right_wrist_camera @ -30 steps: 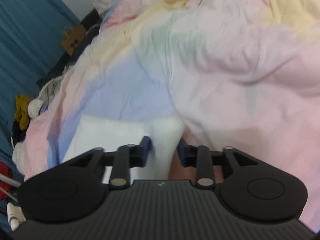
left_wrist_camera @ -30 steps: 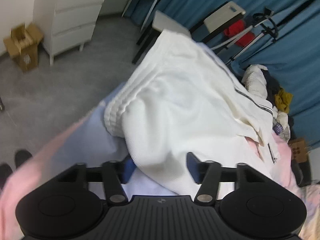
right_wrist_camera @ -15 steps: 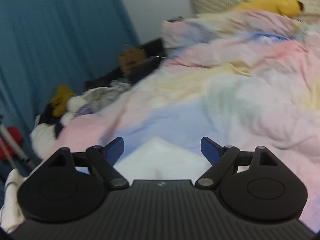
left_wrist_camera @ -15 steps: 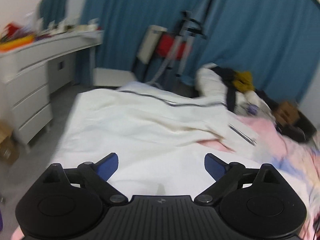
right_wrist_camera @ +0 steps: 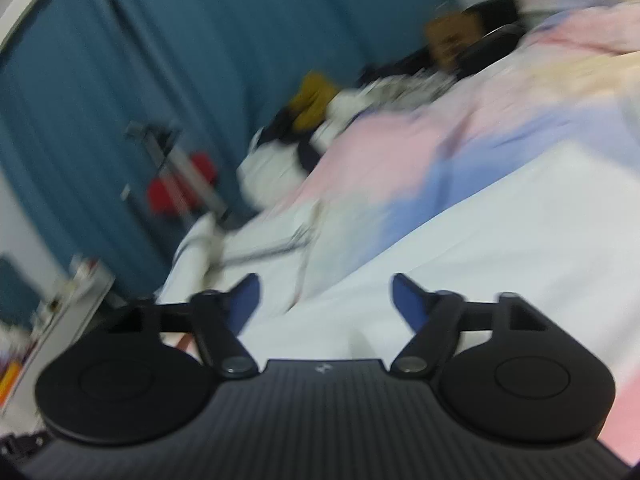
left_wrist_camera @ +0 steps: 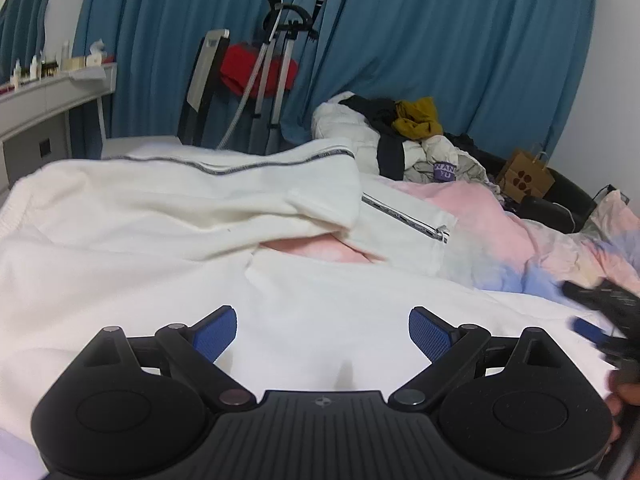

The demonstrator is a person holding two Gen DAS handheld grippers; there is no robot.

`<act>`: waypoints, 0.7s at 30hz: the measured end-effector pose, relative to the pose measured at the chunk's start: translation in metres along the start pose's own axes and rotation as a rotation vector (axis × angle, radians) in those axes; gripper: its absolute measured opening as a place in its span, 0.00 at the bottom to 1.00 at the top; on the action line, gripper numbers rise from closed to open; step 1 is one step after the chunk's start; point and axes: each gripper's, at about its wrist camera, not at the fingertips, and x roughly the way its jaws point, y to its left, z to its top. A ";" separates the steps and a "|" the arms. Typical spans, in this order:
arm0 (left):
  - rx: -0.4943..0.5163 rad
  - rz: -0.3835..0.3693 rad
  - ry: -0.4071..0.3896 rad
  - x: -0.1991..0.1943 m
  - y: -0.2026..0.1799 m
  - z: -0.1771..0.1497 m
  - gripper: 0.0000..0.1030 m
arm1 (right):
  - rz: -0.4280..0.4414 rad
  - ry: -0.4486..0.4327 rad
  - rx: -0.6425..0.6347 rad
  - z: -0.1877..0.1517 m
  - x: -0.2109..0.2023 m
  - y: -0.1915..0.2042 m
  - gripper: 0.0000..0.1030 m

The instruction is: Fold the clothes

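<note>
Both grippers w/ nothing held, left gripper (left_wrist_camera: 320, 332) wide apart, right gripper (right_wrist_camera: 325, 300) just narrowing, over white jacket (left_wrist_camera: 168, 216).

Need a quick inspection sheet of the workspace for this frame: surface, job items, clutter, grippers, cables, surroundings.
Surface: bed with a pastel pink and blue duvet, rumpled.
Job's things: white zip jacket spread on the duvet, one flap turned over, zip showing.
Clutter: clothes pile at the bed's far edge, mustard garment on top; brown paper bag beside it.
Grippers: left gripper open above the jacket, nothing between its pads; right gripper open and empty, jaws just narrowed; view blurred.
Cables: grey hose running down at the stand; a thin cable at the bed's right edge.
Surroundings: blue curtains, white desk, metal stand with a red item.
</note>
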 end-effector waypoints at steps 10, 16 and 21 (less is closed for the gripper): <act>-0.206 -0.006 0.105 0.057 0.060 -0.017 0.92 | 0.038 0.320 -0.157 -0.007 0.187 0.063 0.67; -0.171 -0.002 0.135 0.103 0.082 -0.022 0.92 | 0.094 0.333 -0.155 -0.013 0.223 0.056 0.70; -0.076 -0.007 0.095 0.128 0.080 -0.005 0.91 | 0.025 0.323 -0.146 -0.004 0.218 0.057 0.16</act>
